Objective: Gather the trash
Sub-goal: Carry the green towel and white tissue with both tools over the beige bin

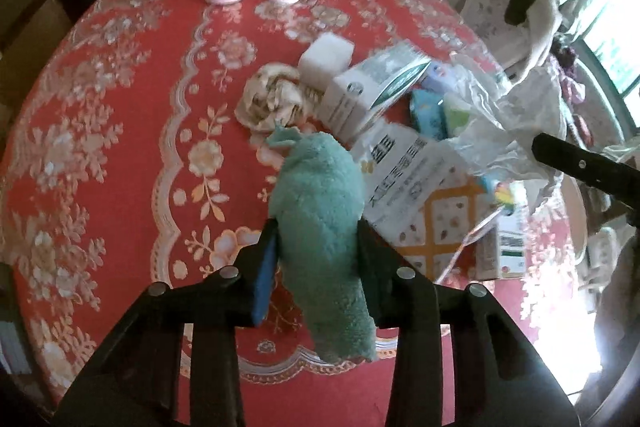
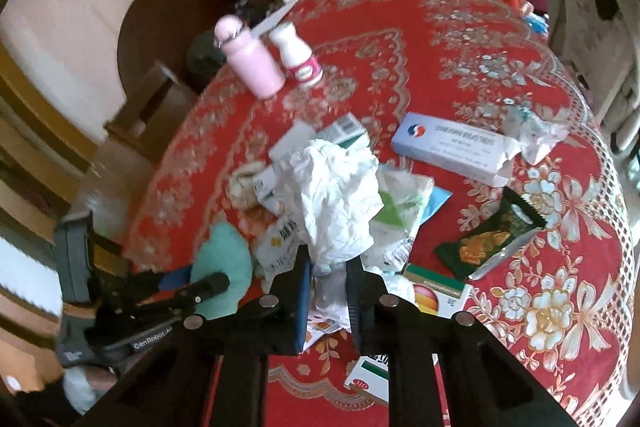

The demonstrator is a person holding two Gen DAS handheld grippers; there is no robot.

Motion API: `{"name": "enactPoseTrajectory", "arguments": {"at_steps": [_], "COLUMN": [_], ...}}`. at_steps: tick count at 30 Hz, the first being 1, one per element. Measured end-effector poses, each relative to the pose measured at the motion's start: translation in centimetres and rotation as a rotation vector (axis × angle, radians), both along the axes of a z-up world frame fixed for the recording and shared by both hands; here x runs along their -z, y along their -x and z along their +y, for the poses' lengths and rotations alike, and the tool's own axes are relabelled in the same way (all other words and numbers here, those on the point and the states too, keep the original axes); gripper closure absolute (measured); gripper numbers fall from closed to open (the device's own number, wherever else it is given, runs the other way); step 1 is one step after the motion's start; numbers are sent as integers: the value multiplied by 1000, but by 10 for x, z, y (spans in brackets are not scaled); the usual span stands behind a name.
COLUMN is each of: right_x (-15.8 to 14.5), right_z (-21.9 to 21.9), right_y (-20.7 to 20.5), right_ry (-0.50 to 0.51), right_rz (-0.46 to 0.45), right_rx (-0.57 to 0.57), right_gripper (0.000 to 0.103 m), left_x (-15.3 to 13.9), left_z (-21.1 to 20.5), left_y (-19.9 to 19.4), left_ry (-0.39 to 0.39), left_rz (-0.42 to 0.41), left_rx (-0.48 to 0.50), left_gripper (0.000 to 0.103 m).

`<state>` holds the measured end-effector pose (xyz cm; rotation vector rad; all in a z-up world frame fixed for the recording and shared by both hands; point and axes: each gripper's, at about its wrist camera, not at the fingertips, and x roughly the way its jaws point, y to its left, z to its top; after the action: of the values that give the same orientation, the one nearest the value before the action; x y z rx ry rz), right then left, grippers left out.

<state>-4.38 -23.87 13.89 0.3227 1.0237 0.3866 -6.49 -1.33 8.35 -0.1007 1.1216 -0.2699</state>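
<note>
Lying lengthwise between the fingers of the left gripper, a rolled teal cloth fills the lower centre of the left wrist view; both pads press its sides, so the jaws are partly closed on it. Its far end points toward the heap of trash in the middle of the frame: a crumpled beige floral cloth, a white foam block, a white-and-green carton and a flattened white printed box. All rest on a red floral tablecloth.

In the right wrist view, a crumpled white plastic bag rises from the right gripper at centre frame, its lower end pinched between the nearly closed fingers. Around it lie cartons and wrappers. To the right sit a long blue-and-white medicine box and a dark green foil packet, well apart from the gripper. At upper left stand a pink bottle and a white bottle side by side.
</note>
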Motion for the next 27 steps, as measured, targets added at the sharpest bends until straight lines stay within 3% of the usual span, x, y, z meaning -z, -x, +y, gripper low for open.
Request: {"name": "enactPoseTrajectory", "arguments": {"at_steps": [11, 19, 27], "right_x": [-24, -33, -34], "right_z": [-56, -120, -211], "right_y": [19, 33, 59], "right_ry": [-98, -81, -26], "right_rz": [-48, -83, -88], "right_rx": [105, 133, 256], "right_gripper": [88, 88, 88], "left_x": [-58, -79, -89], "left_z": [-23, -90, -194], "left_y": [-4, -2, -2], "left_ry": [65, 97, 114], "left_rz": [-85, -112, -117], "left_rx": [54, 79, 193], "left_gripper": [69, 69, 69]}}
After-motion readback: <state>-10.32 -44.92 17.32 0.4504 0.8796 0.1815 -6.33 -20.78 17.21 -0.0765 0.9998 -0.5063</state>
